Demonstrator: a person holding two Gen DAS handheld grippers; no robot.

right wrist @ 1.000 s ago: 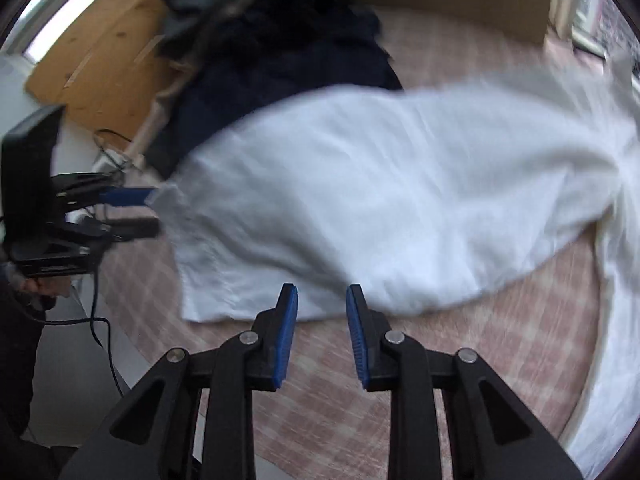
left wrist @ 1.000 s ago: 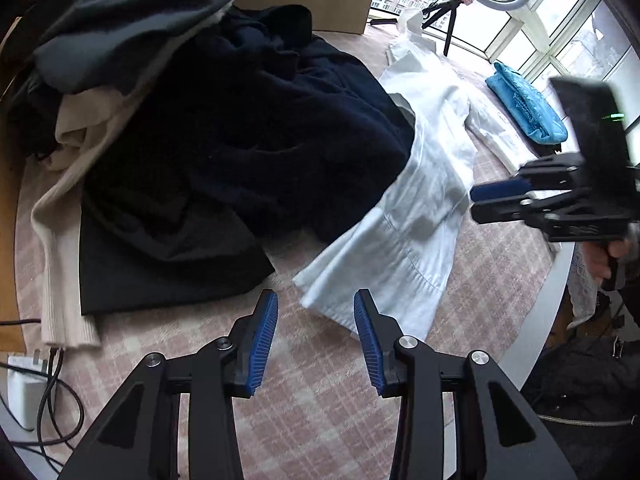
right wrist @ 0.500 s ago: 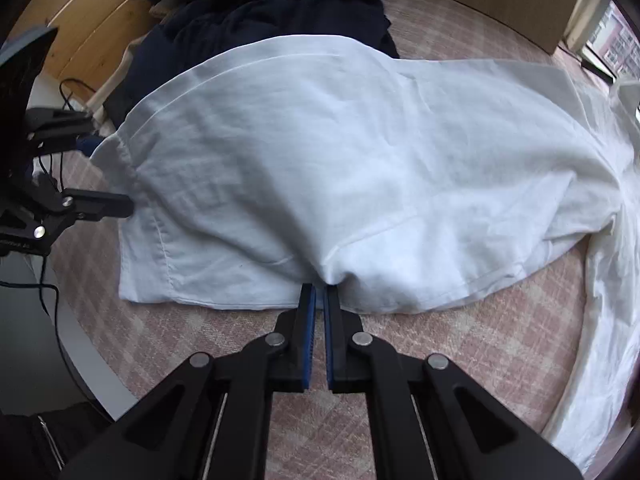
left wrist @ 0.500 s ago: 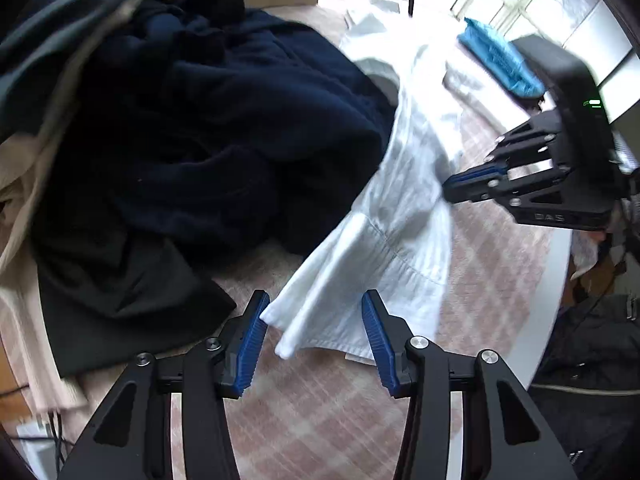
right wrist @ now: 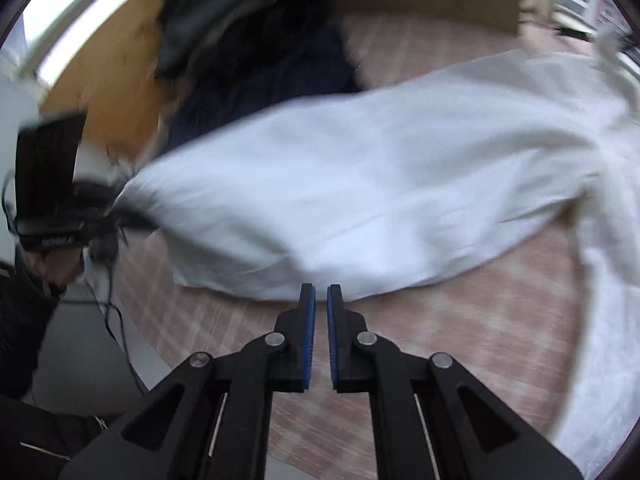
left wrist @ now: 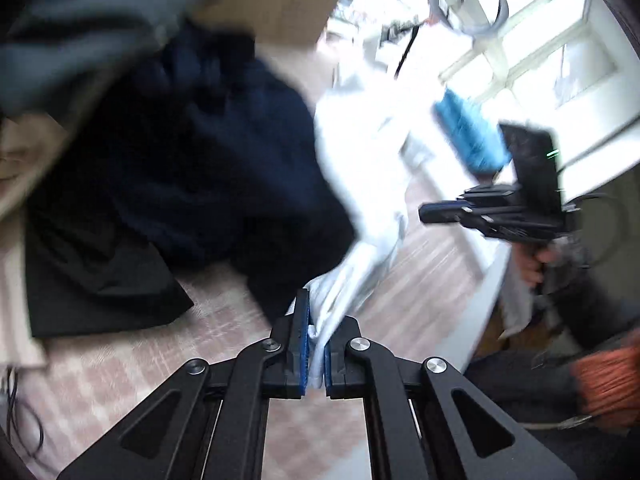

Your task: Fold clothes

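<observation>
Shirt hem pinched in left tongs at 6 o'clock; right tongs nearly closed, empty. Step: spreading. Next: regrip hem with right.

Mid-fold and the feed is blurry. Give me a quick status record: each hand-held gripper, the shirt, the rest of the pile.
left hand-held gripper: shut on a bunched edge of the white shirt
right hand-held gripper: shut, no cloth between its pads; shirt hem just past its tips
white shirt: stretched across the pink checked tablecloth
dark clothes pile: heaped beside the shirt, unfolded
</observation>
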